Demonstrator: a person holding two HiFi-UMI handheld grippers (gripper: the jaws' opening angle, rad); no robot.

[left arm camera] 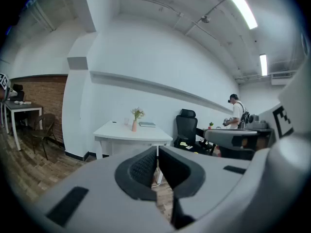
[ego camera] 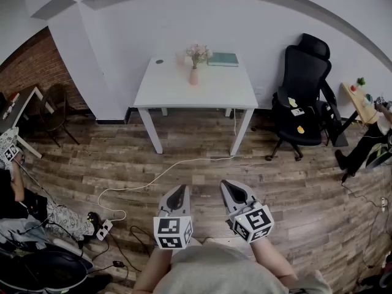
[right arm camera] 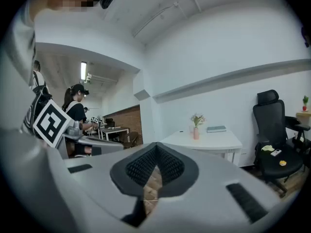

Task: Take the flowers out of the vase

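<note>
A pink vase (ego camera: 194, 76) with small pale flowers (ego camera: 197, 54) stands near the back middle of a white table (ego camera: 184, 94), far ahead of me. Both grippers are held low over the wooden floor, well short of the table. My left gripper (ego camera: 177, 195) is shut with nothing in it, and my right gripper (ego camera: 234, 188) is shut and empty beside it. In the left gripper view the vase (left arm camera: 134, 125) and flowers (left arm camera: 137, 113) show far beyond the closed gripper (left arm camera: 157, 152). The right gripper view shows the vase (right arm camera: 196, 133) past its closed gripper (right arm camera: 155, 147).
A teal book (ego camera: 223, 59) and a clear cup (ego camera: 180, 57) lie on the table behind the vase. A black office chair (ego camera: 303, 103) stands right of the table. A white cable (ego camera: 165, 176) and power strip (ego camera: 103, 229) lie on the floor. People sit at the left (ego camera: 37, 216) and right (ego camera: 367, 146) edges.
</note>
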